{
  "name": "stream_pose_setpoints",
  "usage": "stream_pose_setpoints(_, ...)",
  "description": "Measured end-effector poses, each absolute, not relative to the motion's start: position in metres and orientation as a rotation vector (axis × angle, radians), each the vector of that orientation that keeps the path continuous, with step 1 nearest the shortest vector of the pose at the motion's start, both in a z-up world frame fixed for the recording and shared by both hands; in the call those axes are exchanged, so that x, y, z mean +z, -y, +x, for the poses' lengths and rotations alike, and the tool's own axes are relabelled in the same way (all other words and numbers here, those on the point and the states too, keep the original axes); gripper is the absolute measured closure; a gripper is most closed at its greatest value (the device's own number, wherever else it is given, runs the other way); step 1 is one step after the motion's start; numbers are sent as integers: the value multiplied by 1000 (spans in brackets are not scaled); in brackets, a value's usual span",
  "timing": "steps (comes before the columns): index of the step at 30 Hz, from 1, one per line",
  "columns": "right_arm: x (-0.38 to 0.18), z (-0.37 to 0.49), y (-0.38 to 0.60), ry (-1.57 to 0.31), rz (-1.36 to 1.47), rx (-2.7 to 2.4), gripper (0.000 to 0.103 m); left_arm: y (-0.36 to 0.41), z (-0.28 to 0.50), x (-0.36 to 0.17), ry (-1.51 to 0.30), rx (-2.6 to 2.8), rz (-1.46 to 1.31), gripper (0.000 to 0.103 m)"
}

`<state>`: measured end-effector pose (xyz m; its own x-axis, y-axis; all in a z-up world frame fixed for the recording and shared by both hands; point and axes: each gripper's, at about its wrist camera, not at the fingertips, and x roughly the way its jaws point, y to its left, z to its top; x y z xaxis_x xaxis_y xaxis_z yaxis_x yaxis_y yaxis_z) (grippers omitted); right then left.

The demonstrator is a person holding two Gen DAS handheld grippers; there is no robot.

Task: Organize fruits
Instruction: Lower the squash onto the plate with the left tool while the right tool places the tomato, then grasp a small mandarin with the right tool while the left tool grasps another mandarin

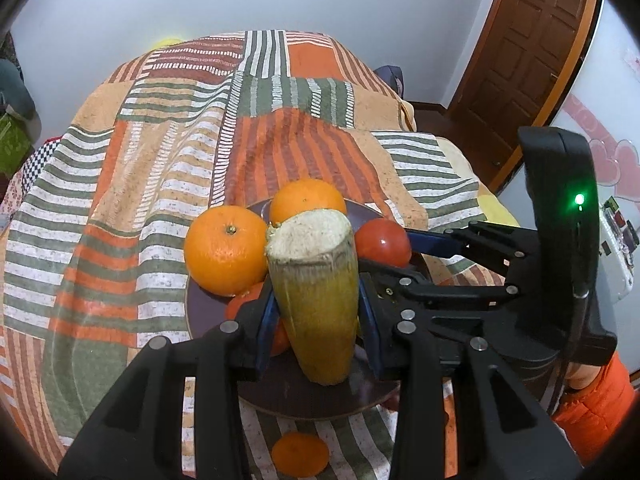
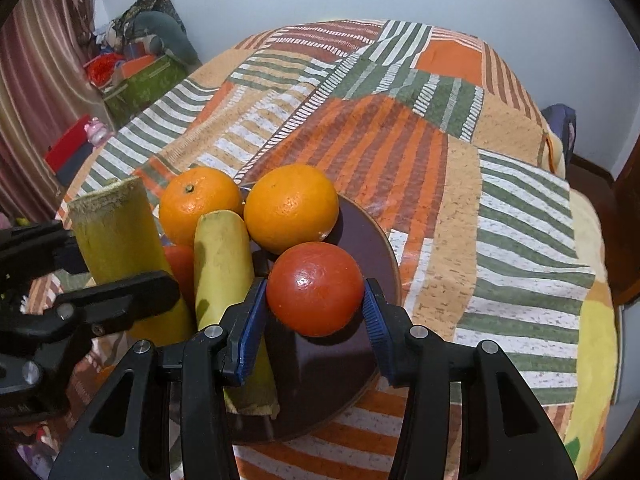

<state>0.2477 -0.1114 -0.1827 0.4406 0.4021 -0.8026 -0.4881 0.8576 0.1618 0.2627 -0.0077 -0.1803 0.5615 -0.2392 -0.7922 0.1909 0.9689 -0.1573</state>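
A dark round plate (image 2: pixel 372 240) lies on a striped cloth and holds two oranges (image 2: pixel 291 207) (image 2: pixel 199 204), a red tomato (image 2: pixel 315 289) and a yellow-green stalk piece (image 2: pixel 224 264). My left gripper (image 1: pixel 318 312) is shut on another yellow-green stalk piece (image 1: pixel 316 280) and holds it upright over the plate (image 1: pixel 288 400); it also shows in the right wrist view (image 2: pixel 116 232). My right gripper (image 2: pixel 315 312) is open, one blue pad on each side of the tomato with small gaps. In the left wrist view the two oranges (image 1: pixel 226 250) (image 1: pixel 306 198) and the tomato (image 1: pixel 382 246) stand behind the held stalk.
A small orange fruit (image 1: pixel 300 458) lies on the cloth in front of the plate. The striped cloth (image 2: pixel 440 140) covers the whole surface. A green box (image 2: pixel 140 88) and clutter stand at the far left. A wooden door (image 1: pixel 532 48) is at the right.
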Motion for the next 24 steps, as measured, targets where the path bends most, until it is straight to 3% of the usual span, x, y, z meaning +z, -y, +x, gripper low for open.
stream_pose_setpoints(7, -181, 250, 113, -985, -95, 553, 56, 11, 267, -186, -954, -220, -30, 58)
stream_pose_setpoints(12, -171, 244, 116, -951, -99, 551, 47, 5, 262, -179, -934, -204, -46, 49)
stream_pose_setpoints(21, -137, 220, 132, -856, -106, 517, 46, -4, 240, -154, -875, -179, -22, 45)
stream_pose_setpoints(24, -126, 209, 141, -825, -110, 499, 38, -8, 228, -145, -856, -171, -20, 42)
